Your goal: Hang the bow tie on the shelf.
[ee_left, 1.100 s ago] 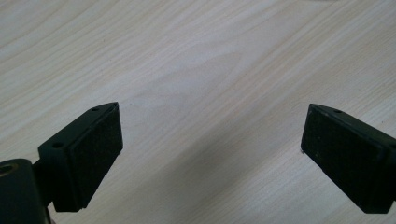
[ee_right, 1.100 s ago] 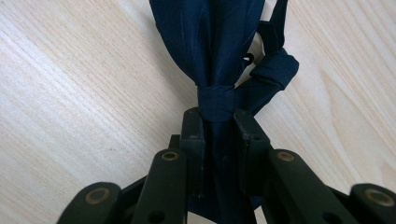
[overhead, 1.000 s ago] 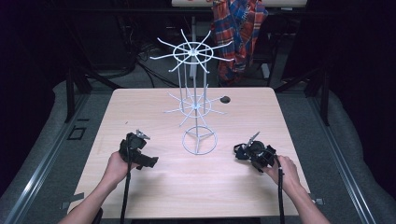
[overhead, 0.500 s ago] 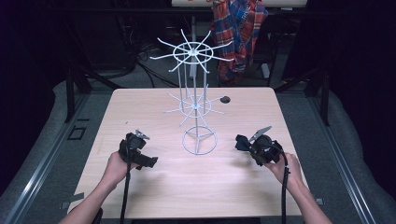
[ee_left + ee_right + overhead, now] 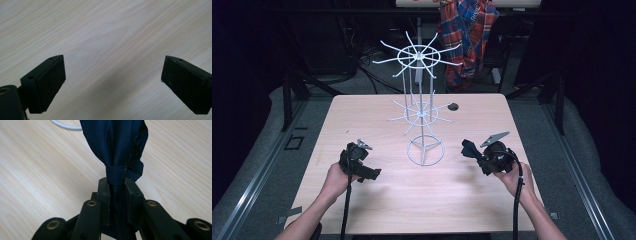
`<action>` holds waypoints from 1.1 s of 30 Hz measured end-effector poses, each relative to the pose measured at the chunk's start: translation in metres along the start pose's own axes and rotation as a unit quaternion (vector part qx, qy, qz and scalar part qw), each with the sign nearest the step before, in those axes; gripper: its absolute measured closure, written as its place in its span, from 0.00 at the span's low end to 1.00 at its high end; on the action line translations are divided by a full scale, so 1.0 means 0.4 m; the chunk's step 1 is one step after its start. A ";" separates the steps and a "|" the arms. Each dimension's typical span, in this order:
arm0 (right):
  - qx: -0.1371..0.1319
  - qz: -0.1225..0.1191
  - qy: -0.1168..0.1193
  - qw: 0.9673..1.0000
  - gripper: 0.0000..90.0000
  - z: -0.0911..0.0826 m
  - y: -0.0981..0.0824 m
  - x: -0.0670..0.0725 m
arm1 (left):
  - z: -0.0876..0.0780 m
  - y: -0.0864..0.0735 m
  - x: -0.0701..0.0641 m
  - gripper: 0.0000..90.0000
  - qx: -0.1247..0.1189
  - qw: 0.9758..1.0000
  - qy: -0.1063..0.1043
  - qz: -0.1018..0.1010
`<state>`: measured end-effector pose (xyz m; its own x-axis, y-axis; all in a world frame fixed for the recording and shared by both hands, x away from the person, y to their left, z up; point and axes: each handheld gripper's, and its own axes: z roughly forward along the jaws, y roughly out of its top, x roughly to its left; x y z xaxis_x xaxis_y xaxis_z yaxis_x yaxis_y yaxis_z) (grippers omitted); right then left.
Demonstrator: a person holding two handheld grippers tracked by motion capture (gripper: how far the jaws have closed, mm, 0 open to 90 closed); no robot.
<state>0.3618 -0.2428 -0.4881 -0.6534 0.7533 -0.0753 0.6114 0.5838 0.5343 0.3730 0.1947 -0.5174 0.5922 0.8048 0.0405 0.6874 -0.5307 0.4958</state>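
In the right gripper view, my right gripper [image 5: 117,183] is shut on a dark navy piece of cloth [image 5: 112,142] that bunches out past the jaws, with a tight band around it at the tips. The high view shows that gripper [image 5: 476,152] at the right of the table, pointing left toward the white wire stand [image 5: 424,115], the cloth [image 5: 469,147] held just above the wood. My left gripper [image 5: 371,173] rests low at the front left. Its jaws stand wide open in the left gripper view [image 5: 112,67], with bare wood between them.
The light wooden table [image 5: 362,115] carries the stand, with its ring base [image 5: 425,151] at the middle and spoked arms at two heights. A small dark object [image 5: 453,106] lies behind the stand. A plaid shirt [image 5: 467,35] hangs beyond the far edge.
My right gripper has lifted a little off the table with the dark cloth in it. The left gripper has stayed where it was.
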 end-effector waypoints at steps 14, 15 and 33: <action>-0.054 0.017 0.023 0.998 0.85 -0.042 0.021 0.008 | 0.001 0.000 0.001 0.06 0.002 1.000 -0.001 0.000; -0.052 0.017 0.024 0.998 0.85 -0.044 0.022 0.008 | 0.001 0.000 0.001 0.06 0.002 1.000 -0.001 0.000; -0.070 0.008 0.013 0.997 0.85 -0.070 0.041 0.018 | -0.003 -0.003 0.005 0.06 0.005 1.000 -0.001 -0.001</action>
<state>0.3547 -0.2362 -0.4563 -0.6568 0.7527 -0.0449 0.5547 0.5226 0.6475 0.3727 0.1972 -0.5170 0.5907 0.8060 0.0380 0.6929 -0.5309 0.4880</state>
